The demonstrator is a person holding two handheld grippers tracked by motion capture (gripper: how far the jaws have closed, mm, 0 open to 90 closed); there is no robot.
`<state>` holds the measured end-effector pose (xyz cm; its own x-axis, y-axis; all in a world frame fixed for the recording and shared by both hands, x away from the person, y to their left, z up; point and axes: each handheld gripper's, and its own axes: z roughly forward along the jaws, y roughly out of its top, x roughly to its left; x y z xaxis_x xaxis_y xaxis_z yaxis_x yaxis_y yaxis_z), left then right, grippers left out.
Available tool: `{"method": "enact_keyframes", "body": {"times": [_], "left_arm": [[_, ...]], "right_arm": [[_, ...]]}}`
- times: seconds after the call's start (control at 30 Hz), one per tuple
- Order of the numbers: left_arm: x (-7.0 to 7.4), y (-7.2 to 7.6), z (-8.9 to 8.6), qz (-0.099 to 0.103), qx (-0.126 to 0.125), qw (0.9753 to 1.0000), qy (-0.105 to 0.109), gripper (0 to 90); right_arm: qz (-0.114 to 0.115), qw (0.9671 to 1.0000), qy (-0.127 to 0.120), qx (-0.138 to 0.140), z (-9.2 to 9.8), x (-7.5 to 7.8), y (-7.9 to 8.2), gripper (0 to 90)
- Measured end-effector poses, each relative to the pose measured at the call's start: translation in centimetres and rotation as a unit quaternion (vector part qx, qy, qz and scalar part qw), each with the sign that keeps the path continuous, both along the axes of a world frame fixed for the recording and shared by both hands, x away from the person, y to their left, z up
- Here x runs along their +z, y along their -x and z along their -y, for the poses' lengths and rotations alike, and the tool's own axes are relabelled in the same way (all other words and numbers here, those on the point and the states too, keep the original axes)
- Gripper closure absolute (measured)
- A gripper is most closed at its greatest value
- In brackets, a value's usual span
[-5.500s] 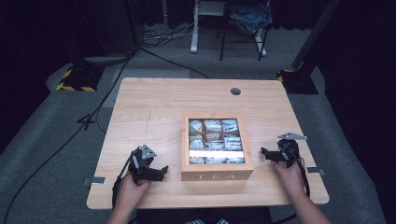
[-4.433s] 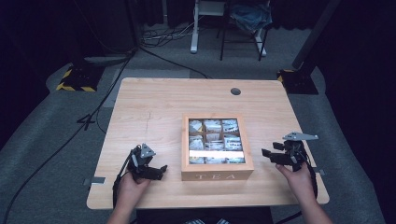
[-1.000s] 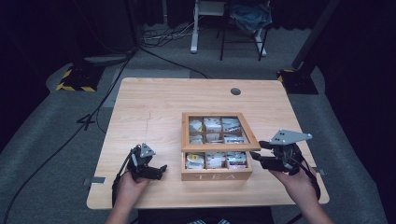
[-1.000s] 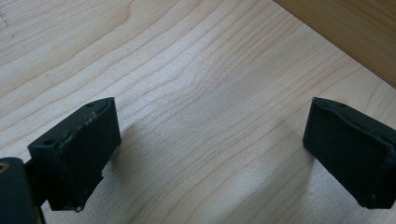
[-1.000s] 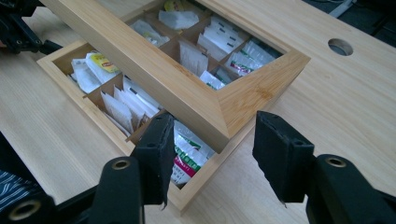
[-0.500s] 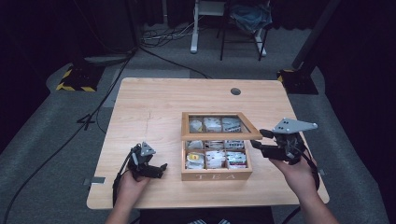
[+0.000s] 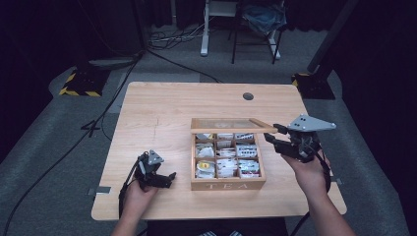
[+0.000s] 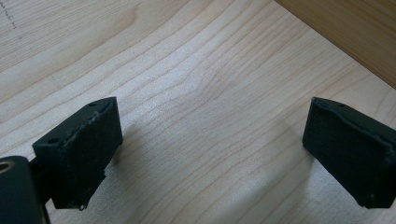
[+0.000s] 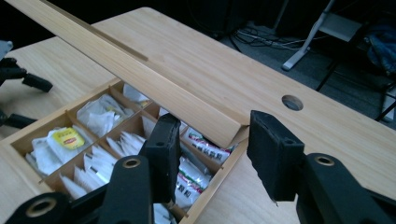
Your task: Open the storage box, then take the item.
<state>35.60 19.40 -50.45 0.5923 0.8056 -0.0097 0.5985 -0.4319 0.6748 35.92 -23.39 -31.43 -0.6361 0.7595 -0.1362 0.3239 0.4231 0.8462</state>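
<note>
Tea box (image 7: 227, 163) near the table's (image 7: 162, 113) front edge, lid (image 7: 231, 126) raised; right gripper (image 7: 273, 137) at the lid's right corner, jaws apart; left gripper (image 7: 167, 178) resting wide open near the front-left corner

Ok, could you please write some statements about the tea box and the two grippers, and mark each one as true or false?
1. The lid of the tea box is partly raised. True.
2. The right gripper is at the lid's free corner. True.
3. The left gripper is clamped on a tea bag. False: its jaws stand open over the bare table, holding nothing.
4. The box compartments are empty. False: tea bags lie in them.
5. The left gripper rests on the box. False: it sits on the table beside the box, apart from it.
</note>
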Motion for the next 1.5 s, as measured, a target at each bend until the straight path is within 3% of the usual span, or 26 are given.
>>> {"method": "enact_keyframes", "body": {"times": [0.47,0.8,0.9,1.0,1.23,1.5], "left_arm": [[0.0,0.1,0.0,0.0,0.001,1.0,0.0,5.5],[0.0,0.1,0.0,-0.002,0.001,1.0,0.002,5.5],[0.1,0.1,0.0,-0.004,-0.002,1.0,0.001,5.9],[0.1,0.3,-0.1,0.003,-0.005,1.0,0.006,13.0],[0.1,0.5,-0.2,0.008,0.002,0.9999,0.01,17.4],[0.5,0.4,-0.4,-0.006,0.001,1.0,0.0,23.5]], "right_arm": [[0.031,0.9987,-0.026,-0.03,0.0,0.7,-1.3,61.9],[0.064,0.9959,-0.04,-0.05,-0.1,0.5,-1.7,66.5],[0.065,0.9952,-0.051,-0.053,-0.1,0.4,-1.8,66.4],[0.062,0.9939,-0.067,-0.061,-0.1,0.3,-1.9,66.5],[0.065,0.9935,-0.067,-0.064,-0.2,0.3,-1.8,66.5],[0.067,0.9935,-0.065,-0.065,-0.2,0.3,-1.8,65.8]]}}
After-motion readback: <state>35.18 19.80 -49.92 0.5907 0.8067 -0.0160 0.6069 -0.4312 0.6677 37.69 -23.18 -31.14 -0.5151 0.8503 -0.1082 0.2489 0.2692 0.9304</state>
